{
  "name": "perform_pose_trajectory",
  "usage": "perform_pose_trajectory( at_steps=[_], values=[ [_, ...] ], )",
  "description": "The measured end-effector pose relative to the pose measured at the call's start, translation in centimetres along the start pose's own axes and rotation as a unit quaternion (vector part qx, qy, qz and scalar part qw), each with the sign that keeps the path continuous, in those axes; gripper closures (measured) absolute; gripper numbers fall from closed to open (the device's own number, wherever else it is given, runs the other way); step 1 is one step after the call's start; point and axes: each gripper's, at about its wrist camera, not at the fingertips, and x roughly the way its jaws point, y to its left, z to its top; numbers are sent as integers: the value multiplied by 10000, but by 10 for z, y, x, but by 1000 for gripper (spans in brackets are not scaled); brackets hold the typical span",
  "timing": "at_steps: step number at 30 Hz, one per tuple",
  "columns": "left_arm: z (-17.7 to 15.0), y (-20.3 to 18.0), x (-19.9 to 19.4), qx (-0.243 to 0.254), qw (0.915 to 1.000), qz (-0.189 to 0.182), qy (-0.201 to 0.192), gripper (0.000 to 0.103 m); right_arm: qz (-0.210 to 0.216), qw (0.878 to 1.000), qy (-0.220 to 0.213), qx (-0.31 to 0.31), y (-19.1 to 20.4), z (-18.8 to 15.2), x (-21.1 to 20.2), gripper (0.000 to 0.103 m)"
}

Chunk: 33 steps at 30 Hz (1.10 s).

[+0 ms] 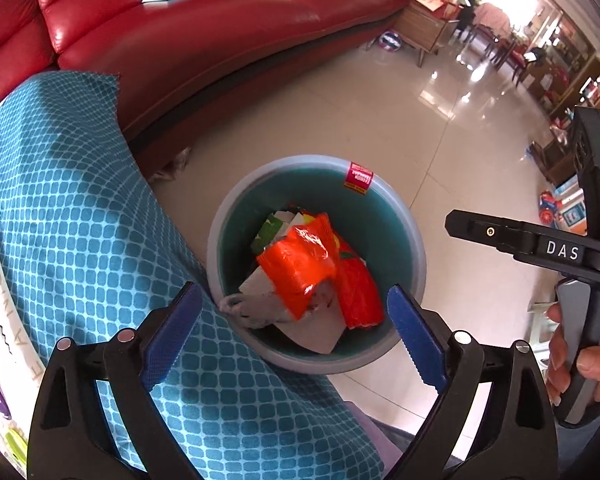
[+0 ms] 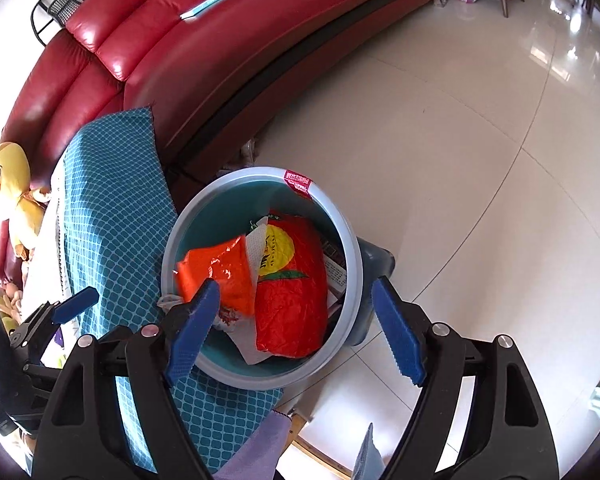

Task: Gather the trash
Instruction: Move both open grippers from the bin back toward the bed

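Left gripper [image 1: 296, 320] fingers wide apart, holding nothing | right gripper [image 2: 296, 328] fingers apart too (nothing between) | both hang over the bin [image 1: 414, 236] on the floor [image 1: 440, 128] | orange wrapper [image 1: 300, 264] lies inside it | bin beside blue cloth [image 1: 80, 208].

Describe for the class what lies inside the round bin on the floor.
Inside the bin: an orange wrapper on top, a red packet beside it, white paper and a grey crumpled piece beneath. The bin's bottom is covered.
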Motion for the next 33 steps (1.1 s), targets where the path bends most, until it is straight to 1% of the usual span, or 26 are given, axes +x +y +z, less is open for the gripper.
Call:
perform_pose_trajectory(
  at_steps=[1, 11, 17, 23, 27, 33],
  values=[
    [-2, 1, -1, -7, 10000, 8, -3, 9, -18, 10000, 8, 0, 1, 0, 0, 24],
    [-23, 15, -23, -179, 9998, -46, -94, 9, -37, 9997, 115, -190, 25, -10, -6, 23],
    [-38, 31, -41, -310, 9993, -74, -212, 9, -59, 9994, 137, -314, 47, -20, -10, 23],
    [-57, 59, -61, -597, 9976, -81, -338, 9, -66, 9983, 143, -559, 77, -36, -16, 23],
    [-76, 80, -77, -778, 9960, -16, -444, 9, -68, 9968, 222, -763, 102, -49, -15, 23],
    [-110, 121, -107, -1090, 9920, 129, -618, 9, 19, 9929, 362, -1136, 151, -69, -8, 23]
  ],
)
